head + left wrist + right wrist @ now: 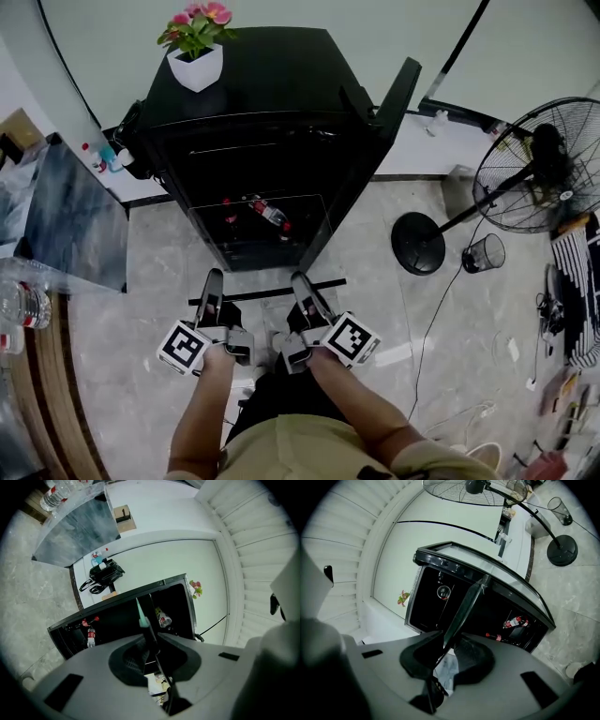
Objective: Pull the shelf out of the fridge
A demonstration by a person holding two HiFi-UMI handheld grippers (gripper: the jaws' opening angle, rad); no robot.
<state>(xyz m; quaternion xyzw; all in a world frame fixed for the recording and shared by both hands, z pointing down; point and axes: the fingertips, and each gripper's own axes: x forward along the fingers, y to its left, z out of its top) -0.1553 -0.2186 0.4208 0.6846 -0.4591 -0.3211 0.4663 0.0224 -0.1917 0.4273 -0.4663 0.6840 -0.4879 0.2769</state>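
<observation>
Holding the shelf [267, 290] by its near edge, one claw per side. Left claw [214, 279] is clenched on the thin glass: in the left gripper view I see the plate edge-on between the pads, greenish tip pointing at the fridge [272, 84]. Right claw [300, 281] has the same dark plate between its jaws and looks pressed on it, though contact there is harder to read. The shelf sits roughly level, low over the floor [141, 309], just in front of the open fridge, with its dark trim bar running across at my claw tips. It looks clear of the cabinet or nearly so; I can't tell for sure. Bottles [270, 214] lie in the lower compartment behind it. To do this step well, I judge: draw straight back toward me, both claws at the same pace so the plate does not yaw and catch on the cabinet sides. Hold it flat, since glass can slip from narrow pads, and make sure the right side is firm before pulling further. The door [398, 89] stands open at my right, so I stay off it. The fan [539, 164] is well apart, no concern.
</observation>
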